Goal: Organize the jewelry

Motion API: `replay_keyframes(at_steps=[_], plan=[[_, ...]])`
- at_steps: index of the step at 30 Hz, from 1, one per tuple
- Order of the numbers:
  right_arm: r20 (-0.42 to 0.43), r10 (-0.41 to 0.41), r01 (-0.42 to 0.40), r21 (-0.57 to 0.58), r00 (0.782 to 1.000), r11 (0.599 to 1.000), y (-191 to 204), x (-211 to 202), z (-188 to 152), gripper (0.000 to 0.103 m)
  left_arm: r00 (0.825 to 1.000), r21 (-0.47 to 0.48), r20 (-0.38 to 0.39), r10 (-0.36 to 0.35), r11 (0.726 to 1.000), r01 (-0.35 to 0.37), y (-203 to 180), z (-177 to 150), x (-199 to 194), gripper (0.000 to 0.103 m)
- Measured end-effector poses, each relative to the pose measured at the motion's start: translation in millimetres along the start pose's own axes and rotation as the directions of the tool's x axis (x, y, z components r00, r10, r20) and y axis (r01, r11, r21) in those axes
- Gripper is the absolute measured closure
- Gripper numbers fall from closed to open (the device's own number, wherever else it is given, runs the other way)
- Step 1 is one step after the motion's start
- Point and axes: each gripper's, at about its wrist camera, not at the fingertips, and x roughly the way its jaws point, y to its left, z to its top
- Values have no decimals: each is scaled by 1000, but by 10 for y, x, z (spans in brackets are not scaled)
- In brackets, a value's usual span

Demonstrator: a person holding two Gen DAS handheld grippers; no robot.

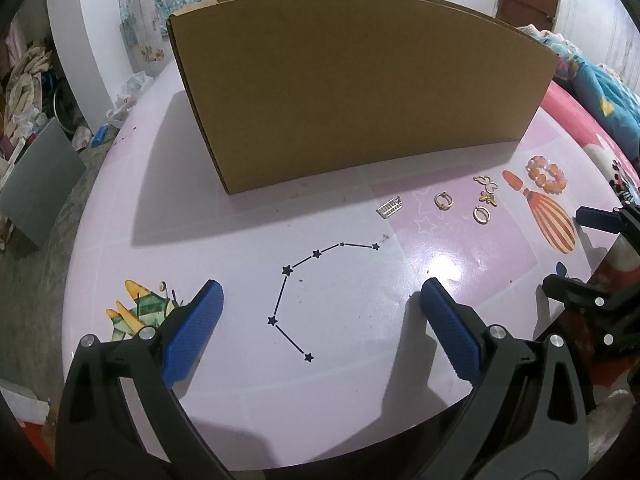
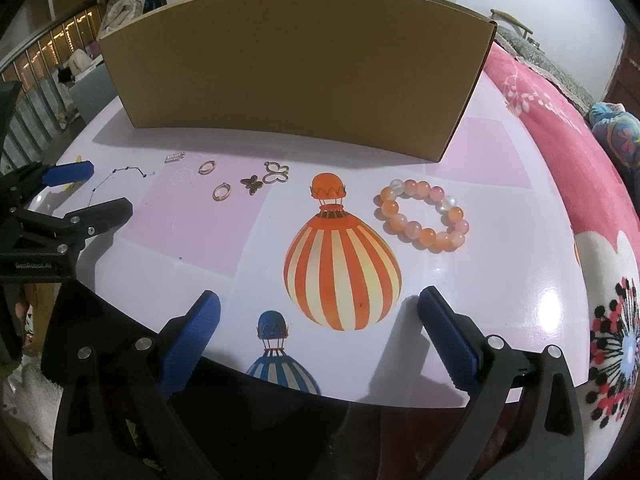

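Observation:
Small jewelry lies in a loose row on the lilac table (image 2: 500, 280) in front of a cardboard box (image 2: 296, 72). There is a silver charm (image 2: 174, 158), two gold rings (image 2: 200, 168), a gold butterfly (image 2: 252, 184), a butterfly outline (image 2: 269, 166) and an orange bead bracelet (image 2: 390, 207). My right gripper (image 2: 319, 300) hovers open over the printed balloon, short of the bracelet, with nothing between its pads. My left gripper (image 1: 320, 296) hangs open over the star drawing, short of the charm (image 1: 389, 209) and rings (image 1: 437, 200). The bracelet (image 1: 538, 178) lies far right there.
The box (image 1: 360, 92) stands as a tall wall across the back of the table (image 1: 240, 220). My right gripper (image 1: 576, 248) shows at the right edge of the left wrist view. A pink blanket (image 2: 560, 152) lies past the table's right side, clutter on the floor at left.

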Motion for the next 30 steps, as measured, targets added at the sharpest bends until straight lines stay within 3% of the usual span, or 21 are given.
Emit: replay_keyframes(at_steps=[6, 9, 13, 18, 21, 25, 30], plan=[[25, 36, -36, -3, 999, 999, -61, -22, -43, 6, 1000, -2, 19, 2, 1000, -2, 11, -14, 14, 7], [44, 60, -63, 70, 997, 996, -177, -102, -13, 7, 1000, -4, 21, 3, 1000, -3, 2, -25, 4, 7], [138, 137, -147, 63, 981, 987, -176, -272, 28, 6, 1000, 11, 23, -8, 1000, 7, 4, -29, -3, 7], [158, 202, -210, 32, 966, 977, -74, -273, 66, 7, 999, 28, 31, -37, 999, 36, 26, -14, -13, 9], [181, 236, -244, 22, 955, 970, -53, -274, 108, 12, 992, 35, 92, -84, 996, 81, 11, -7, -94, 10], [188, 262, -268, 9, 947, 963, -7, -233, 160, 22, 982, 87, 146, -121, 990, 109, -81, 61, -168, 26], [185, 292, -300, 18, 938, 954, 10, -187, 172, 34, 985, 166, 107, -139, 979, 120, -167, 182, -61, 51]])
